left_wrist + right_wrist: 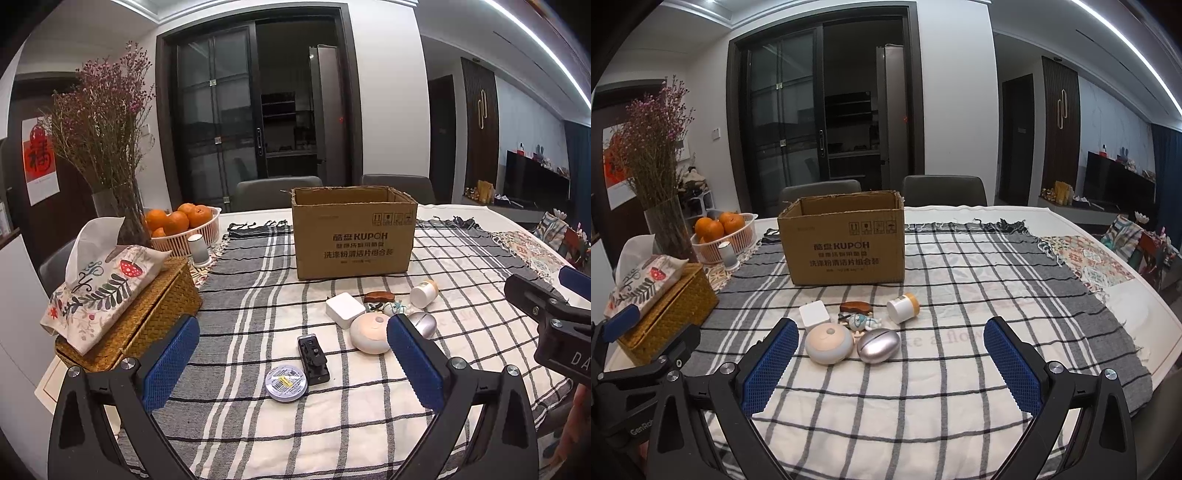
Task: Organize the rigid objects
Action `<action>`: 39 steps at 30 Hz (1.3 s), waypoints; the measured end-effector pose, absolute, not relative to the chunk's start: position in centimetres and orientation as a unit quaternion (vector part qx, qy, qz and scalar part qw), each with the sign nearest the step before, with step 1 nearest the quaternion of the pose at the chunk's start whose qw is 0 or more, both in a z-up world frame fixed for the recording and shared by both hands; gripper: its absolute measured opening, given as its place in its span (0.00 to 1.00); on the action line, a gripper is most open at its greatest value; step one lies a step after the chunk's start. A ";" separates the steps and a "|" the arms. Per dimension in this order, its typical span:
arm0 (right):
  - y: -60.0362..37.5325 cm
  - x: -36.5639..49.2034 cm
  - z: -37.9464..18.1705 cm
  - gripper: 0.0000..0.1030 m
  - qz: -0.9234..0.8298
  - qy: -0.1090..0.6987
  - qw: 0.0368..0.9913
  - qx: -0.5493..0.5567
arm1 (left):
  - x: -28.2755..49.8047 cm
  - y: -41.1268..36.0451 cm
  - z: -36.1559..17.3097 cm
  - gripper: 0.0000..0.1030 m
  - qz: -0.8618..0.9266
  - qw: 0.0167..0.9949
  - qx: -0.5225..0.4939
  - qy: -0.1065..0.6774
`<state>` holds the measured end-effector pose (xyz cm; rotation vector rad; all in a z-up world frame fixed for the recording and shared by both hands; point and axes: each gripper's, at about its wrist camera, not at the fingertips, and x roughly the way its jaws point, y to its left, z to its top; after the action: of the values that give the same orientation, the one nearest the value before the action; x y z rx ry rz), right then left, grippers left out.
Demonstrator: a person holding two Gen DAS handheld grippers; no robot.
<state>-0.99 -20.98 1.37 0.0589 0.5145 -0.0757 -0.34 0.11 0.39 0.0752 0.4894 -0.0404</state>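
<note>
Both grippers spread wide, holding nothing: left gripper (293, 354), right gripper (892, 354). Small rigid items lie ahead of the fingers: round tin (286, 382), black clip (313, 360), silver egg-shaped case (878, 345). Cardboard box (846, 245) stands beyond them, interior hidden. Sorting apparently not begun.

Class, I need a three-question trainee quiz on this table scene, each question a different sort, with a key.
1. True or false: the left gripper is shut on the round tin.
2. Multiple choice: the white jar is A) upright, B) lying on its side, C) inside the cardboard box.
3. Fill in: the silver egg-shaped object lies beside the round white ____.

Key: 1 false, both it and the right gripper are open and empty; 2 B; 3 disc.
</note>
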 end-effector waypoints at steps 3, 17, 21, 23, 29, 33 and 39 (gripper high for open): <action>-20.9 -1.0 1.4 0.99 -0.038 0.254 0.966 0.029 | -0.3 0.1 0.4 1.00 -0.020 0.969 0.037 0.242; -20.9 -0.9 1.5 0.99 -0.037 0.255 0.966 0.029 | -0.3 0.0 0.3 1.00 -0.022 0.969 0.038 0.243; -20.9 -0.9 1.4 0.99 -0.038 0.255 0.966 0.028 | -0.4 0.0 0.2 1.00 -0.023 0.969 0.038 0.245; -20.9 -0.9 1.4 0.99 -0.038 0.255 0.966 0.028 | -0.4 0.0 0.2 1.00 -0.023 0.969 0.038 0.244; -20.8 -0.9 1.4 0.99 -0.037 0.256 0.966 0.028 | -0.4 0.0 0.1 1.00 -0.024 0.969 0.038 0.244; -20.7 -0.8 1.3 0.99 -0.038 0.257 0.965 0.028 | -0.4 0.0 0.0 1.00 -0.025 0.968 0.037 0.247; -20.7 -0.8 1.2 0.99 -0.037 0.258 0.965 0.028 | -0.3 0.0 0.0 1.00 -0.025 0.968 0.037 0.247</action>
<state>-0.79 -20.67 1.17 0.0557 0.5214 -0.0757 -0.35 0.03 0.01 0.0757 0.5002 -0.0502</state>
